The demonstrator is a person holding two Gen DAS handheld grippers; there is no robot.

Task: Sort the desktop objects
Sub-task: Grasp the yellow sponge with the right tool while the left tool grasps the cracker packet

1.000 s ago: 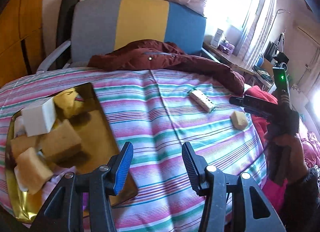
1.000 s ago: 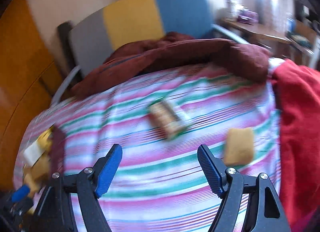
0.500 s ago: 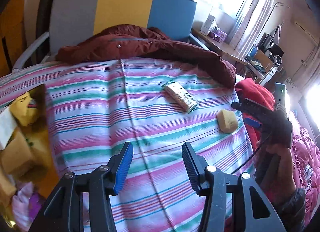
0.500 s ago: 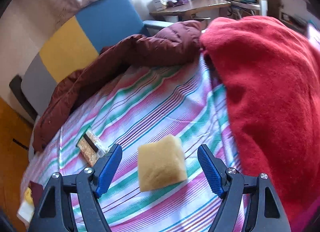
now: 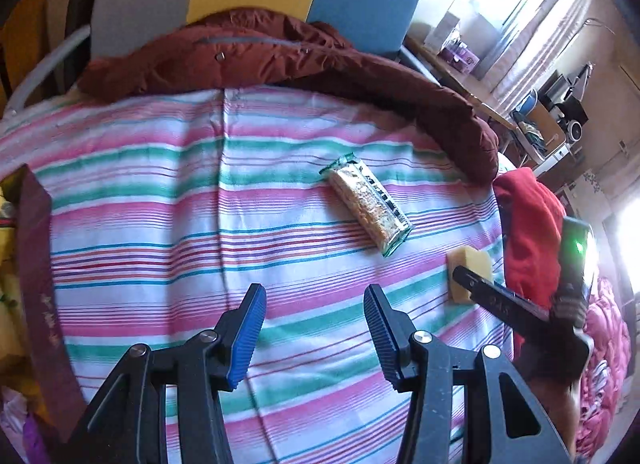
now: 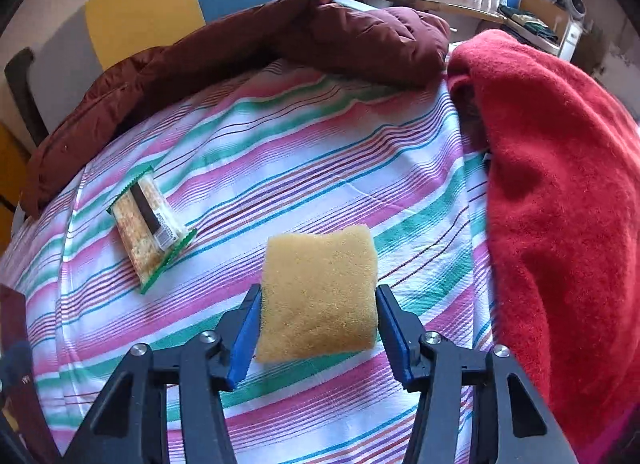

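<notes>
One yellow sponge, one wrapped snack bar, one maroon jacket, one red blanket, one striped sheet

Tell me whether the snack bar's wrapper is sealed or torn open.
Sealed, as far as shows. The snack bar lies flat on the striped cloth with both crimped green ends intact and the bar inside; its underside is hidden.

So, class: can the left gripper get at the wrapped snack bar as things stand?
Probably yes. The left gripper is empty and open, the snack bar lies alone ahead on the striped cloth, and the right gripper is closing around the sponge, off to one side.
</notes>
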